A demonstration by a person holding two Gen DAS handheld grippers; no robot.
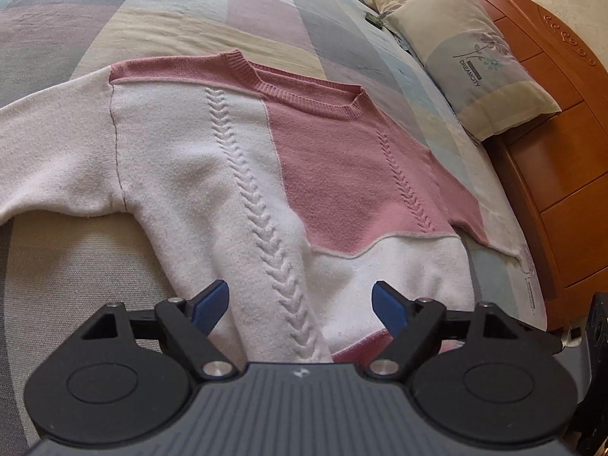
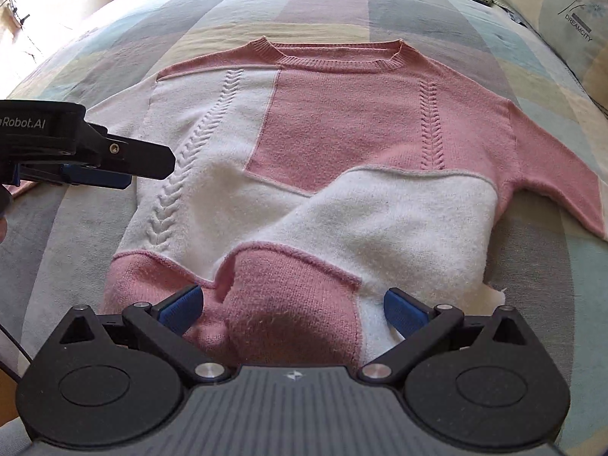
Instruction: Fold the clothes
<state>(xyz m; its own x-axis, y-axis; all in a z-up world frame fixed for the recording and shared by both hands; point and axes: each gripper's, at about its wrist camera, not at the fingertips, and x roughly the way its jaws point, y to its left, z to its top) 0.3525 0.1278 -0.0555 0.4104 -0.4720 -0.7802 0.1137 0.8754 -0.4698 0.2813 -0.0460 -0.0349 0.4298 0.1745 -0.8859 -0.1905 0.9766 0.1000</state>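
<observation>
A pink and white knit sweater lies face up on the bed, collar away from me, sleeves spread out. It also shows in the right wrist view, with its lower hem rumpled and bunched near the camera. My left gripper is open above the white lower left part of the sweater, holding nothing. It also shows from the side in the right wrist view, at the sweater's left edge. My right gripper is open over the bunched pink hem, its jaws either side of the fold.
The bed has a pastel checked cover. A pillow lies at the head against an orange wooden headboard. The pillow also shows in the right wrist view.
</observation>
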